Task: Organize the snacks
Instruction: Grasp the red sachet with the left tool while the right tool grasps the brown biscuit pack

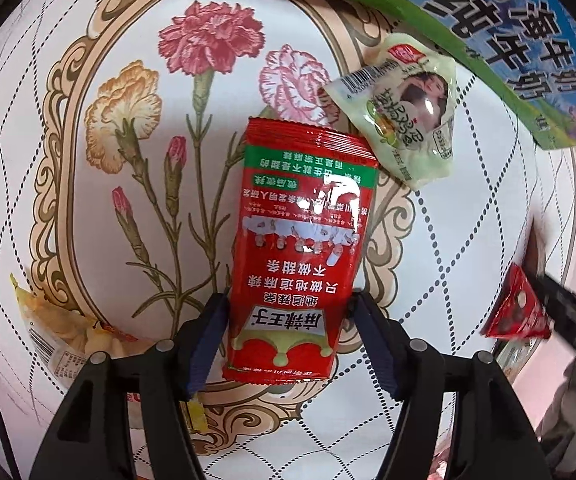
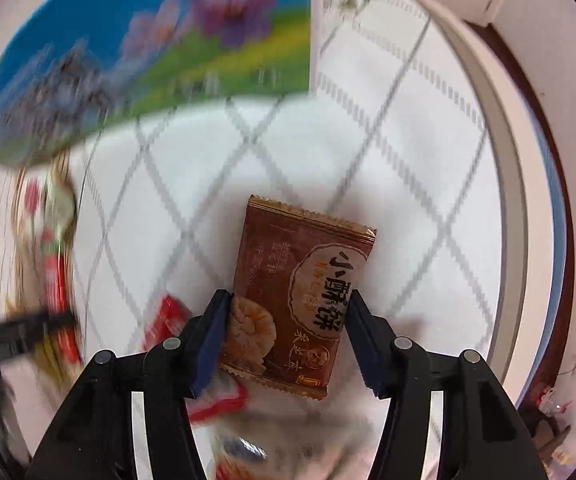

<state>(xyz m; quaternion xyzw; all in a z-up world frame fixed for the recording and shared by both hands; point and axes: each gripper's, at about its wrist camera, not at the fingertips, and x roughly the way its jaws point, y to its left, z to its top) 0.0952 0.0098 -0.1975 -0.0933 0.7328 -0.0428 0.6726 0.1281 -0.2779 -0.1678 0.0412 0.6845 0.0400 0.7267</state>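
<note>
The left tool (image 1: 290,316) points almost straight down, and its two dark-padded fingers sit against the side edges of a red spicy-strip packet (image 1: 302,252). It is grasping that packet only by the lower third, near the crown print, while the rest of the packet reaches toward 12 o'clock over the carnation-print surface (image 1: 68,184). From the tool, a pale green snack pouch (image 1: 404,116) lies at 1 o'clock, almost touching the red packet's top corner, a yellow packet (image 1: 60,332) lies at 8 o'clock, and a small red triangular packet (image 1: 516,312) sits at 3 o'clock. A blue-and-green milk carton box (image 1: 520,32) spans 1 to 2 o'clock.

The right tool (image 2: 288,320) is clenched on a brown shortbread packet (image 2: 300,296), with the pads on its long edges low down. The same box (image 2: 148,48) is at 11 o'clock, and other red wrappers (image 2: 168,320) lie at 9 o'clock.

The risks, as I judge them:
- Both wrappers are slick film held by the edges, so a quick swing could let either one slip or twist out
- The red packet's free end could sweep the green pouch aside
- The right view is blurred, and at that speed the packet could clip the box wall instead of dropping inside
</note>
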